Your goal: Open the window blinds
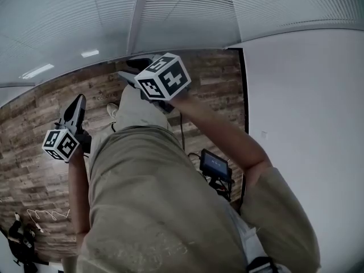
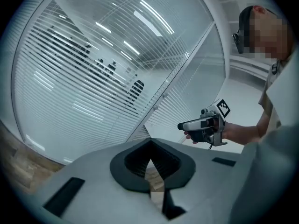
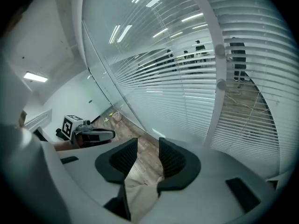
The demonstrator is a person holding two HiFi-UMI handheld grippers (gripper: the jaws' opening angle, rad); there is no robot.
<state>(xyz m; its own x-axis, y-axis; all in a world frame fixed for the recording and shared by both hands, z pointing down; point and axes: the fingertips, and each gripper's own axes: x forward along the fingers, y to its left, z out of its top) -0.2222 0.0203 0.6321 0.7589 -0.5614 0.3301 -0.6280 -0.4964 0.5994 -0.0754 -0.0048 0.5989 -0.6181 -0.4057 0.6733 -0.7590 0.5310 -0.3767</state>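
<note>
Now, from the head view: the white horizontal-slat window blinds [image 1: 187, 10] run across the top of the frame, behind a glass partition with a pale upright post, above a brown wood-plank floor [image 1: 34, 169]. Looking steeply down, we see the person's beige trousers [image 1: 148, 198]. The left gripper [image 1: 78, 100] hangs low at the left, and the right gripper [image 1: 133, 70] is raised towards the foot of the blinds, apart from them. A small black screen on a stand [image 1: 215, 165] sits by the plain white wall [image 1: 307, 107]. Over to the left gripper view: the left gripper's [image 2: 150, 160] black pads meet at their tips, nothing between them, and the blinds [image 2: 93, 92] fill the frame ahead, well clear of the jaws. Finally the right gripper view: the right gripper's [image 3: 148, 155] jaws stand spread with only floor and trouser showing through the gap, and the blinds [image 3: 187, 101] rise ahead and to the right, untouched.
</note>
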